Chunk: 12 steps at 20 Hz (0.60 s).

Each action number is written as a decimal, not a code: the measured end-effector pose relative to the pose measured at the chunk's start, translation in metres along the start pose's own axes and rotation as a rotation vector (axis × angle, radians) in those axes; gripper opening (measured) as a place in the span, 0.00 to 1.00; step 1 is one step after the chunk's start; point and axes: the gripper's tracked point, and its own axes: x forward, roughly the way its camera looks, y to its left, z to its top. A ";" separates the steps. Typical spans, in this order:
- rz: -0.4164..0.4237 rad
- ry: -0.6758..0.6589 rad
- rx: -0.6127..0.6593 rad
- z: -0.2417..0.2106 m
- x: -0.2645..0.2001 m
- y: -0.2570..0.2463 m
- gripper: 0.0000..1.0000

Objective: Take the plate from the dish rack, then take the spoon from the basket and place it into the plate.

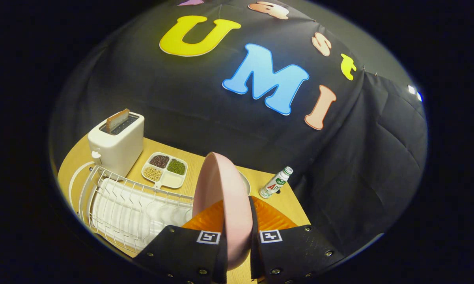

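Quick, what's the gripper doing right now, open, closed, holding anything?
Gripper: closed on the pink plate, held on edge between both fingers, lifted above the dish rack.

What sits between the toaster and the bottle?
In the gripper view, a divided tray of beans, then the pink plate clamped by the gripper.

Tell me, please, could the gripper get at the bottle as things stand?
Probably not yet: the gripper is shut on the pink plate, which stands on edge between its fingers. The bottle lies beyond them on the table, with nothing else in the way.
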 end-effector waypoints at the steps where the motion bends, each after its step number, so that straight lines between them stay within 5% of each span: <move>1: 0.007 -0.001 0.027 0.001 -0.004 -0.008 0.22; 12: 0.187 -0.018 0.310 -0.003 -0.039 -0.113 0.22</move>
